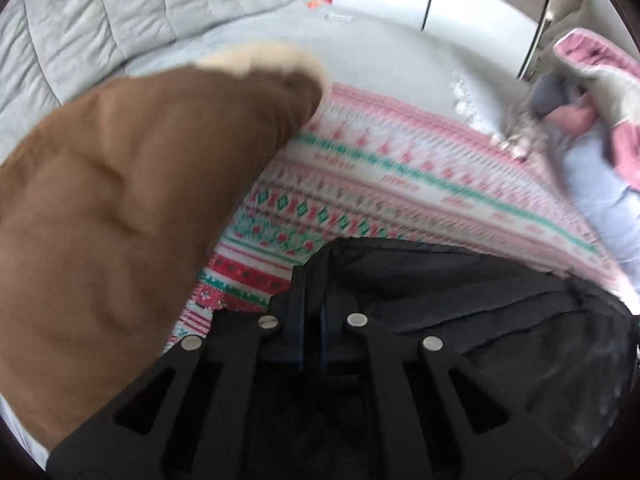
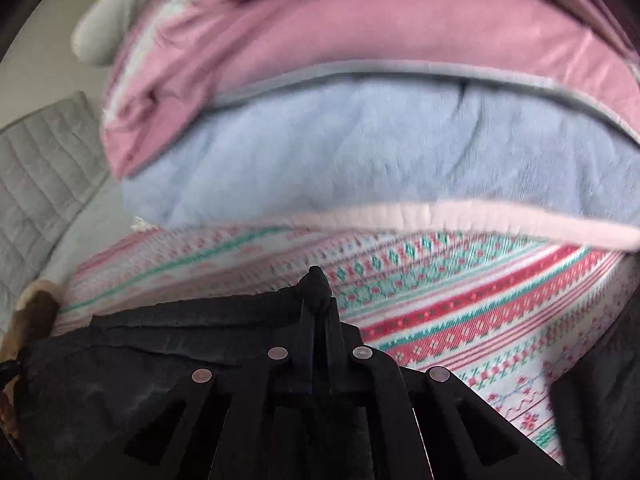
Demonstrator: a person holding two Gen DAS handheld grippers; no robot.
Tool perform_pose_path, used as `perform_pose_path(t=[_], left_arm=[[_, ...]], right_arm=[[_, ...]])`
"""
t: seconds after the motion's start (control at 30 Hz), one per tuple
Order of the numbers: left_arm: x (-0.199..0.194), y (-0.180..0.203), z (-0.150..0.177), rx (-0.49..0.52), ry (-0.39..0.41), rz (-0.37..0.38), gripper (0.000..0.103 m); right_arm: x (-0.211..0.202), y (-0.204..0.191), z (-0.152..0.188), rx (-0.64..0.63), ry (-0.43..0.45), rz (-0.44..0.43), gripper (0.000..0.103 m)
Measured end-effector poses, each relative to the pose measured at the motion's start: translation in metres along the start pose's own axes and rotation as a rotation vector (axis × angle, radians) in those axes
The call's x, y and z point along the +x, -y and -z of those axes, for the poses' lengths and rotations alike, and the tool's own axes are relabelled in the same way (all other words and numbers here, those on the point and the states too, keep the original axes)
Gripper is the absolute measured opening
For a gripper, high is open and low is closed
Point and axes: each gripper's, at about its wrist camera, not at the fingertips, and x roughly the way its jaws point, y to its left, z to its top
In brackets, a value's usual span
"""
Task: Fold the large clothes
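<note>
Left gripper (image 1: 311, 280): jaws pinched on black garment (image 1: 460, 300), which fills the near right. Brown garment (image 1: 120, 200) with cream fleece lining crowds the whole left side, just beside the fingers; no pass there. Ahead, patterned blanket (image 1: 400, 176) lies flat and low, passable over the top. Beyond it, bare grey bed (image 1: 380, 52), open room up to the quilted grey cover (image 1: 100, 12) at the back left.

Right gripper (image 2: 318, 284): also clamped on black cloth. Straight ahead, stacked pile blocks the way: blue fleece (image 2: 360, 152) under pink fabric (image 2: 340, 28), overhanging the blanket. Only gap is far left.
</note>
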Motion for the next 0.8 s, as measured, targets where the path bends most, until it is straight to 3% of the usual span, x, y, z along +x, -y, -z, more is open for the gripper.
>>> perform_pose_path(t=[0.27,0.4,0.43,0.5,0.53,0.57,0.6,0.63,0.8], left_arm=[[0.021,0.011,0.011,0.011,0.006,-0.084,0.008],[0.024,0.003,0.01,-0.02,-0.011,-0.049,0.011],[0.022,0.0,0.009,-0.023,-0.015,-0.033,0.012],[0.011,-0.004,0.005,-0.036,-0.022,-0.014,0.018],[0.0,-0.006,0.002,-0.048,-0.011,0.003,0.024],[-0.013,-0.009,0.001,-0.058,0.007,0.028,0.03],[-0.026,-0.011,-0.001,-0.063,0.023,0.048,0.042],[-0.042,-0.013,-0.002,-0.058,0.042,0.063,0.052],[-0.112,-0.032,0.008,-0.088,0.15,0.108,0.057]], right_arm=[[0.049,-0.002,0.017,-0.03,-0.073,0.069,0.004],[0.059,0.005,0.022,0.016,-0.098,0.066,0.011],[0.058,0.006,0.021,0.025,-0.103,0.053,0.014],[0.049,0.002,0.017,0.013,-0.12,0.059,0.034],[0.039,0.002,0.014,0.009,-0.122,0.066,0.051],[0.026,0.003,0.011,0.009,-0.106,0.046,0.06],[0.006,0.003,0.007,0.005,-0.073,0.004,0.067],[-0.011,0.002,0.004,-0.002,-0.053,-0.013,0.069],[-0.078,0.008,0.006,0.008,-0.024,-0.018,0.073]])
